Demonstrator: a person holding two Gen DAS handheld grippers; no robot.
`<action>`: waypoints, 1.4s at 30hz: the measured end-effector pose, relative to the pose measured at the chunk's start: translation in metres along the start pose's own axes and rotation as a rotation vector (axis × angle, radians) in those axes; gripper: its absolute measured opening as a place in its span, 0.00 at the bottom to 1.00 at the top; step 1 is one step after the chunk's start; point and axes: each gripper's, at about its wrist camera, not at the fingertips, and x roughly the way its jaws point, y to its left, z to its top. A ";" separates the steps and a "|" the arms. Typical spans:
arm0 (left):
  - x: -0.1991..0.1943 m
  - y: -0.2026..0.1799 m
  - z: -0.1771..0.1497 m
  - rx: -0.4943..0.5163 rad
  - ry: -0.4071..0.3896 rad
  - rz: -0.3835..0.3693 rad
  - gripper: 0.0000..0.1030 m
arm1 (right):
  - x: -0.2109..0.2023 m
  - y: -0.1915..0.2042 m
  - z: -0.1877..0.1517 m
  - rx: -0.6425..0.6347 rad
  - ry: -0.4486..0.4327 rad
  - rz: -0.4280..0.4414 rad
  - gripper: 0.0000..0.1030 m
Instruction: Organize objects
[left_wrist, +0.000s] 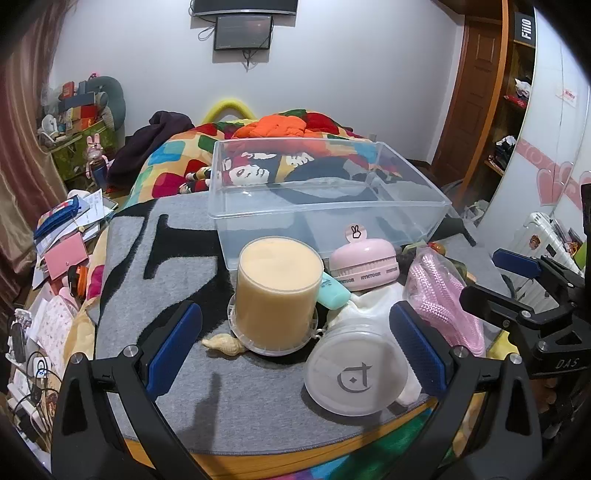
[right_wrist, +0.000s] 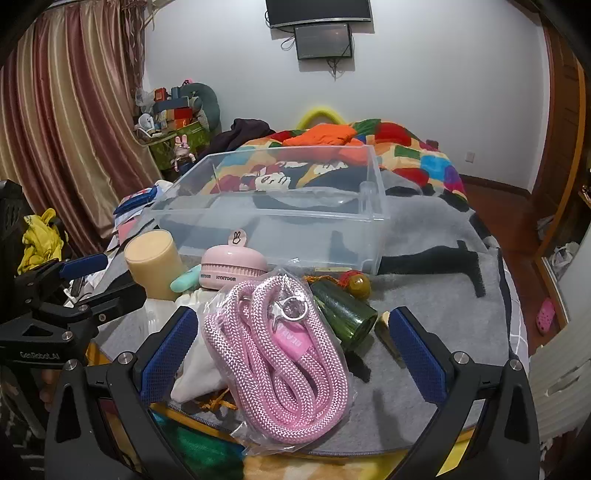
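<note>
On the grey mat spread over the bed, a clear plastic bin stands with nothing in it, and the loose items crowd just in front of its near wall. Closest to the left gripper, whose jaws are spread wide and grip nothing, a cream-filled jar stands upright on a clear lid, with a small seashell touching that lid's edge. Beside the jar a white round tub lies tilted toward the camera. Behind it sit a mint tube and a pink brush. Between the right gripper's equally spread jaws lies a bagged pink rope, with a green glass bottle lying on its side just right of it.
</note>
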 end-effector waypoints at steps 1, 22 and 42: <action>0.000 0.001 0.000 -0.002 -0.001 0.001 1.00 | 0.000 0.001 0.000 0.001 0.001 0.001 1.00; -0.002 0.000 0.000 -0.001 0.001 -0.001 1.00 | -0.002 0.004 0.000 0.004 0.003 0.008 1.00; -0.002 0.000 -0.001 -0.012 0.009 -0.007 1.00 | -0.003 0.006 -0.001 0.006 0.008 0.012 1.00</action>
